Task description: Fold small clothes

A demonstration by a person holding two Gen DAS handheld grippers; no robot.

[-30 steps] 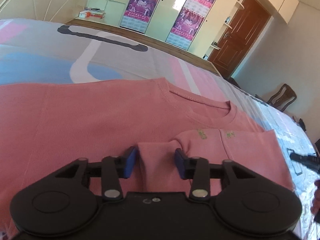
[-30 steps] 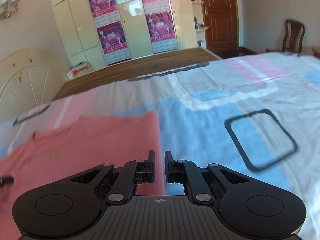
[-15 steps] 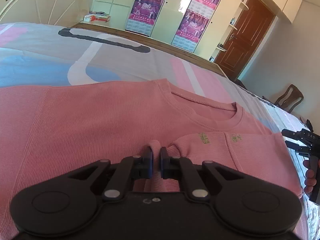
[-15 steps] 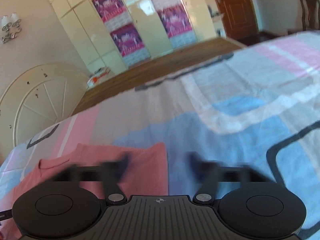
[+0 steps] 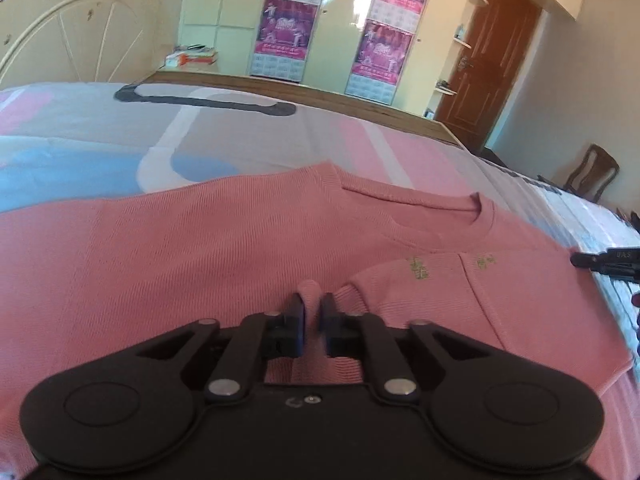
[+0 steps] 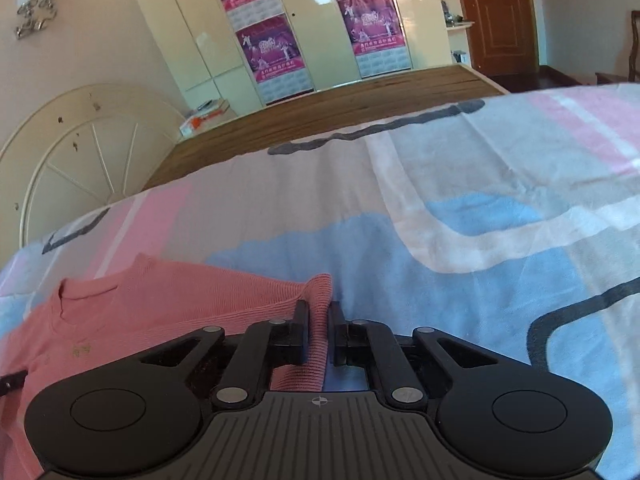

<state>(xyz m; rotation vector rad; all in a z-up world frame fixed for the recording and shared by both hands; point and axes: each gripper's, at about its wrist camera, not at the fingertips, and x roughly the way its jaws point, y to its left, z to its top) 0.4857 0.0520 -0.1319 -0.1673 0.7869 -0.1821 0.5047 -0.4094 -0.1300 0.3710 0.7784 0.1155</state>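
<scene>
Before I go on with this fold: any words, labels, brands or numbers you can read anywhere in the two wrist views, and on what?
"DAS" or similar: white letters on the right gripper at the left view's edge, only partly readable.
Purple posters on the wardrobe: text and calendar grids too small to read.
Green marks on the pink sweater: embroidery, unreadable.
Box beyond the bed: blurred.

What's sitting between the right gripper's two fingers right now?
A ribbed fold at the edge of the pink knit sweater, pinched in the right gripper, whose jaws have just been closing. The right wrist view shows it.

Pink sweater (image 5: 200, 264), pastel-patterned bedsheet (image 6: 480, 200)
</scene>
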